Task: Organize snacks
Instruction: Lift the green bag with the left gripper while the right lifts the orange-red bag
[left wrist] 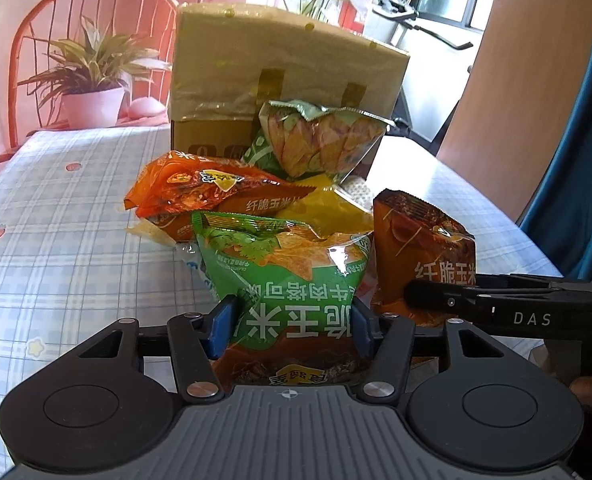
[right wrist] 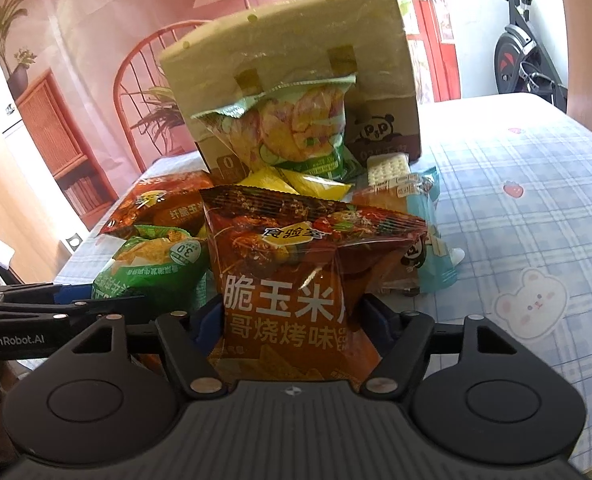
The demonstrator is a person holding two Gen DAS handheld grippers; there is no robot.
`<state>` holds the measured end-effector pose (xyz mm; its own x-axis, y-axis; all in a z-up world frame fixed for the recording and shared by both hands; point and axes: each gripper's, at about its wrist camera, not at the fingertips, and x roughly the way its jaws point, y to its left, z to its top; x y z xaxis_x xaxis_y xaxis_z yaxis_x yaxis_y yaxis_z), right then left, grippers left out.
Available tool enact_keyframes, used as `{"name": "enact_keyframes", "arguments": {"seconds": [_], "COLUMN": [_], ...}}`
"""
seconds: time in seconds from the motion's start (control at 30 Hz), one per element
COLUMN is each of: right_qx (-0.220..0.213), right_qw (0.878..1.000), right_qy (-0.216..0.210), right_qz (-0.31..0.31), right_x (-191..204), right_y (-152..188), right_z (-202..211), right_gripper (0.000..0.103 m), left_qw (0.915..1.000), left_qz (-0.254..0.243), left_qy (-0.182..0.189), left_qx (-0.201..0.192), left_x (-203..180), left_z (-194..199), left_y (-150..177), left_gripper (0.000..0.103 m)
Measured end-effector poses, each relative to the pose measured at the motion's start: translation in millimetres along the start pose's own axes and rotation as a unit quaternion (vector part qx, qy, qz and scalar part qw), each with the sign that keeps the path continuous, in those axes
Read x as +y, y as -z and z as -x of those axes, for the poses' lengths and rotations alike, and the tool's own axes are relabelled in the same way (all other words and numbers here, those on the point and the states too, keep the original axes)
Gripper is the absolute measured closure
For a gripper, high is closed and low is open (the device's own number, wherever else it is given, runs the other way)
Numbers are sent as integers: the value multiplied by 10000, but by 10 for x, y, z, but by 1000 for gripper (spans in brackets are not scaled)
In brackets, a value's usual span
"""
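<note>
My left gripper (left wrist: pixel 292 322) pinches a green chip bag (left wrist: pixel 284 276) and my right gripper (right wrist: pixel 292 320) an orange chip bag (right wrist: pixel 296 280), both near the snack pile on the desk (right wrist: pixel 535 208). Squeezing harder could crush chips; slick foil might slip.

Right gripper (right wrist: pixel 294 316) jaws clamp orange chip bag (right wrist: pixel 296 280); green bag (right wrist: pixel 156 268) left; box (right wrist: pixel 296 40) behind.
</note>
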<state>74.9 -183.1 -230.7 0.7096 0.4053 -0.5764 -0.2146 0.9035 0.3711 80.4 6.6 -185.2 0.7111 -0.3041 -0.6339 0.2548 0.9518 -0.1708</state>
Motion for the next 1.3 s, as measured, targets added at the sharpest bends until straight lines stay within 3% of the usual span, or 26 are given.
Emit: {"name": "enact_keyframes", "arguments": {"seconds": [0.47, 0.73, 0.93, 1.3], "right_qx": [-325, -625, -906, -1537], "right_qw": [9993, 9977, 9952, 9852], "right_qy": [189, 183, 122, -93], "right_qz": [-11, 174, 345, 753], "right_x": [-2, 24, 69, 152], "right_y": [-27, -185, -455, -1345], "right_z": [267, 433, 581, 759], "right_gripper": [33, 33, 33, 33], "left_qw": [9984, 9920, 9871, 9709], "left_qz": [-344, -673, -679, -532], "left_qy": [264, 291, 198, -68], "left_qx": [-374, -1024, -1440, -2334], "left_x": [-176, -251, -216, -102], "left_z": [206, 431, 620, 940], "left_y": [-3, -145, -363, -1032], "left_gripper": [43, 43, 43, 42]}}
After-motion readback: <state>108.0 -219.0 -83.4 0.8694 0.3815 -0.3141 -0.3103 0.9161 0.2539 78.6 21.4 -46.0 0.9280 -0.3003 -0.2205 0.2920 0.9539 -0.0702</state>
